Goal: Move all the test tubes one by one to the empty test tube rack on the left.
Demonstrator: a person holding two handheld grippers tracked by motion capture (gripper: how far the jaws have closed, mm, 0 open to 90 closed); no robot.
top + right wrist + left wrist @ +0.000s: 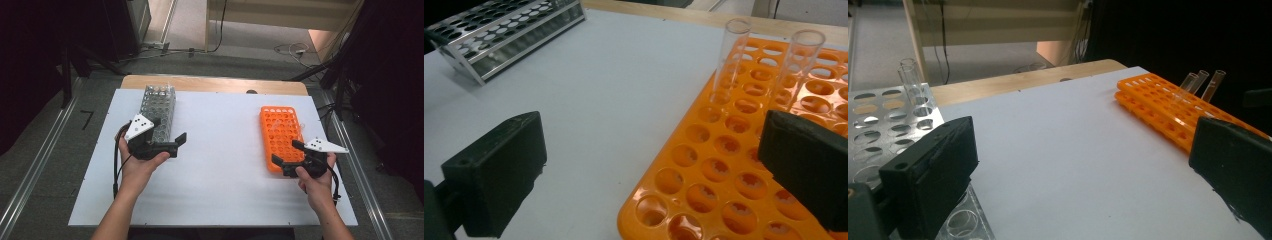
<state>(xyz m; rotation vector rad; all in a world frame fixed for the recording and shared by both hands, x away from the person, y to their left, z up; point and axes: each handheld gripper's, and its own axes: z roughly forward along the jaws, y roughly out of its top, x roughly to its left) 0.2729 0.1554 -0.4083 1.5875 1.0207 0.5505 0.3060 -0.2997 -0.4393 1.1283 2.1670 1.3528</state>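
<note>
Orange rack (281,135) is seen in the high view on the white worktop (220,165), just beyond the right gripper (289,153), released; the metal rack (159,107) sits by the left gripper (169,132), spread. In the right gripper view, glass tubes (730,55) stand in that rack.

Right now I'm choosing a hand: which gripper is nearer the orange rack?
Right. The right gripper sits at the orange rack's near end; the left gripper is across the table beside the metal rack.

White table (220,170): metal rack (159,110) left, orange rack (281,131) right (well apart).
</note>
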